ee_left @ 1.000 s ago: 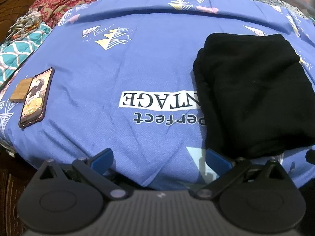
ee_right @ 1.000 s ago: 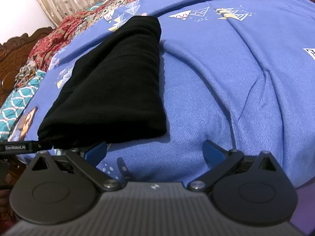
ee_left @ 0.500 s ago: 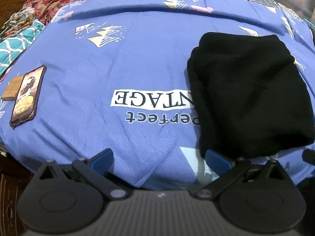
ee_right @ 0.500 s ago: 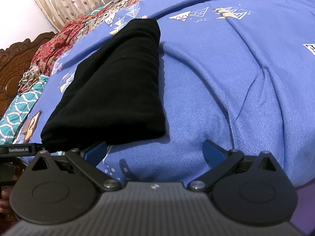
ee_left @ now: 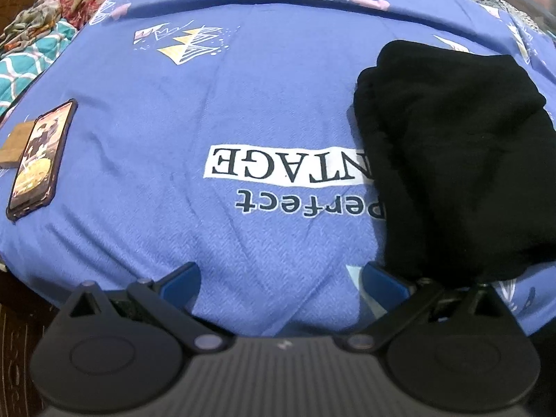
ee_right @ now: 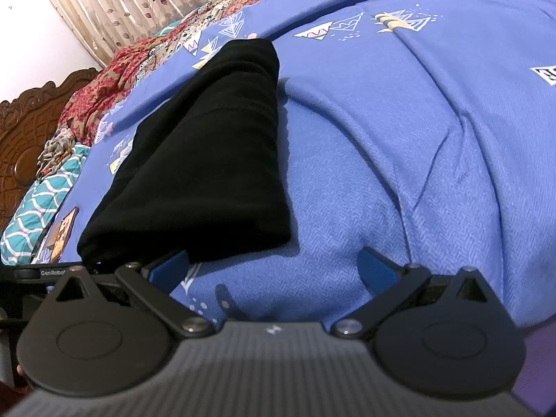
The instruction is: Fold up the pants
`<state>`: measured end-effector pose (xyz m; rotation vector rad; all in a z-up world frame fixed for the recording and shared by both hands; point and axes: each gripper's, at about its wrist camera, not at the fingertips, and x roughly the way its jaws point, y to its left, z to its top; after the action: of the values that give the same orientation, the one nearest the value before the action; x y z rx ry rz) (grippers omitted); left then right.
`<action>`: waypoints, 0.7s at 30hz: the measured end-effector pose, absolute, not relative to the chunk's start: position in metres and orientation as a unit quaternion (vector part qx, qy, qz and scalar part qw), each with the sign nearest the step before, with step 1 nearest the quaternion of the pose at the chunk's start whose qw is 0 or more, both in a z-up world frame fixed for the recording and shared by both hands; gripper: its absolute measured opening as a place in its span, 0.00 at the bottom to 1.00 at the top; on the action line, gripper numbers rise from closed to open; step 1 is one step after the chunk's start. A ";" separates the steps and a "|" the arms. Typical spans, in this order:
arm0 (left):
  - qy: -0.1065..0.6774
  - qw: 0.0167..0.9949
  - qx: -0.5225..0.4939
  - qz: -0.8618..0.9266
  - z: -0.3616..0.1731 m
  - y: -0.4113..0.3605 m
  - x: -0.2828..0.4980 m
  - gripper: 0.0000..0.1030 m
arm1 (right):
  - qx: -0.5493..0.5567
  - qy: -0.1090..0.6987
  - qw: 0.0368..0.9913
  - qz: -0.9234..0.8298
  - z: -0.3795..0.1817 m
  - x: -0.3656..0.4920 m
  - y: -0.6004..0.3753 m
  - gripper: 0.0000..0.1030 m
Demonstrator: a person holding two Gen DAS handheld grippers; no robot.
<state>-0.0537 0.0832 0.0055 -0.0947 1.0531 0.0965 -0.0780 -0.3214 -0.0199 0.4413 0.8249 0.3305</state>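
Left wrist view: the folded black pants (ee_left: 462, 160) lie on the blue bedspread (ee_left: 208, 111), covering the end of its printed lettering. Beyond that lettering's other end rests a phone (ee_left: 38, 160). The left gripper (ee_left: 281, 279) and right gripper (ee_right: 274, 267) both gape apart, holding nothing.

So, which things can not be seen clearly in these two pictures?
- Black pants: fold layers are lost in the uniform black in both views; the left view's right edge cuts them off.
- Phone: screen image too small to read in the left view; mostly hidden behind the pants in the right view.
- Wooden piece: partly under the phone, cut off by the left edge.
- Blanket lettering: partly covered by the pants.
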 end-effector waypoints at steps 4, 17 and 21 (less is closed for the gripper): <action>0.502 0.863 -0.044 0.043 0.002 0.084 -0.053 1.00 | 0.203 0.399 0.880 0.157 -0.020 -0.076 -0.321 1.00; 0.492 0.868 -0.049 0.038 0.001 0.086 -0.055 1.00 | 0.197 0.399 0.881 0.160 -0.019 -0.075 -0.322 1.00; 0.487 0.870 -0.071 0.005 0.018 0.100 -0.054 1.00 | 0.197 0.391 0.883 0.170 -0.013 -0.075 -0.328 1.00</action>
<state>-0.0542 0.0996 0.0180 -0.1475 1.0187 0.0095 -0.0751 -0.3280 -0.0131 0.4091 0.8150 0.3531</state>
